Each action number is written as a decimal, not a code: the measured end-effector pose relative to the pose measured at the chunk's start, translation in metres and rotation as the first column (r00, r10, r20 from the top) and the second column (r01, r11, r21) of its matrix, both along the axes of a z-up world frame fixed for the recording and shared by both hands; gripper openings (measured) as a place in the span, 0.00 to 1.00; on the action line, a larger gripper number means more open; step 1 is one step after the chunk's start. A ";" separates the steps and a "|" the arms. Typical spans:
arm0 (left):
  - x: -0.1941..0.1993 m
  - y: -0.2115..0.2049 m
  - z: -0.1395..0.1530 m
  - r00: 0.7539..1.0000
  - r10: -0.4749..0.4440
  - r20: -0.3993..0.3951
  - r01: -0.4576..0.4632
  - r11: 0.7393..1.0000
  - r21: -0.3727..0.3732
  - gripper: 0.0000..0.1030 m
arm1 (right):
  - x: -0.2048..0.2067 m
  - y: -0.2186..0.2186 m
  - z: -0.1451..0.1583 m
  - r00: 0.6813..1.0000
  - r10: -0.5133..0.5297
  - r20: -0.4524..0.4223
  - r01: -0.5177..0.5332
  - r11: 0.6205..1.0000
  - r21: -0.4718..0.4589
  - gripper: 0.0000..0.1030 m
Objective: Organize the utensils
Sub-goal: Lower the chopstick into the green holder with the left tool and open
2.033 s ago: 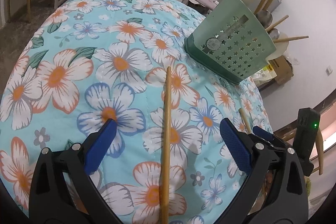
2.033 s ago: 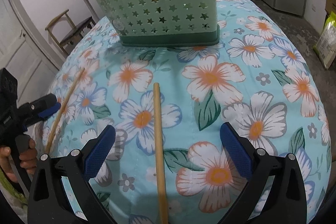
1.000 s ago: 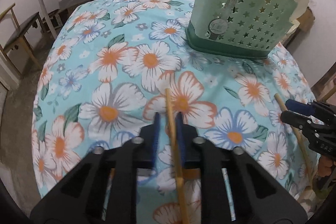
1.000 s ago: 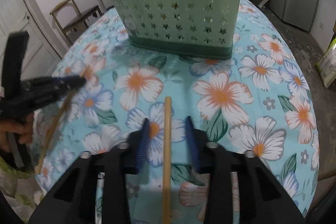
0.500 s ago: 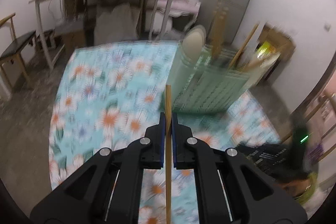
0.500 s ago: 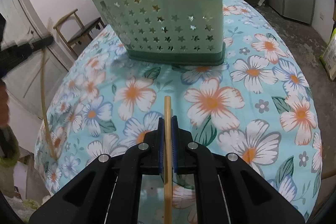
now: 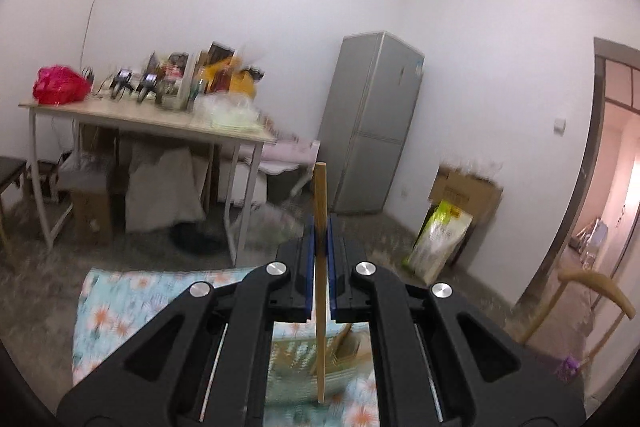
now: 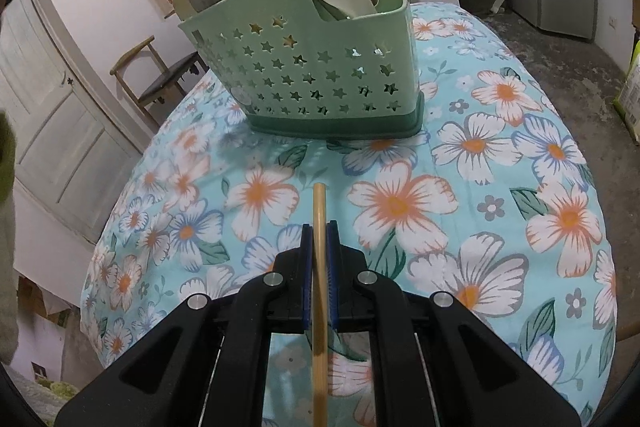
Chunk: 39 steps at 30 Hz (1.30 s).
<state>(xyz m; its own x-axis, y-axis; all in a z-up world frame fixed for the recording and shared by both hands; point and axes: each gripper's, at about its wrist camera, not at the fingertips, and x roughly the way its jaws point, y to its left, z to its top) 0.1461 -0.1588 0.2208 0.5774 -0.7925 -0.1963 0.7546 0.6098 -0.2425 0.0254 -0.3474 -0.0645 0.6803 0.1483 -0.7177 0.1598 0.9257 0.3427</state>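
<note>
Left tongs (image 7: 319, 227) clenched on a chopstick (image 7: 320, 195), tip toward 12 o'clock, above the blurred green basket (image 7: 304, 363). Right tongs (image 8: 319, 231) gripping another chopstick (image 8: 319, 211) over the flowered desk (image 8: 500, 187), star-holed basket (image 8: 320, 83) at 12 o'clock, holding spoons.

White walls, grey fridge (image 7: 372, 123), cluttered table (image 7: 144, 119), wooden chair (image 8: 156, 75), white door (image 8: 52, 131)
</note>
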 end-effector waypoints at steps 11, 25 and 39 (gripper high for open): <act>0.025 -0.064 -0.030 0.992 0.108 0.061 -0.109 0.994 0.007 0.04 | 0.001 -0.009 0.000 1.000 -0.010 0.004 0.010 1.000 0.019 0.07; 0.038 -0.071 -0.096 0.986 0.166 0.016 -0.167 0.983 0.078 0.04 | 0.001 -0.013 -0.002 1.000 -0.023 -0.007 0.023 0.999 0.025 0.07; -0.004 -0.010 -0.087 0.988 0.152 -0.002 -0.152 0.987 0.046 0.36 | -0.006 -0.002 0.010 0.999 -0.028 0.015 0.028 1.000 -0.010 0.07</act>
<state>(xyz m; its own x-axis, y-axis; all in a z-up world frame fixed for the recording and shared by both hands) 0.1425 -0.1684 0.1334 0.6894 -0.6855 -0.2341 0.6507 0.7280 -0.2156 0.0196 -0.3499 -0.0541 0.6945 0.1215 -0.7092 0.1811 0.9244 0.3357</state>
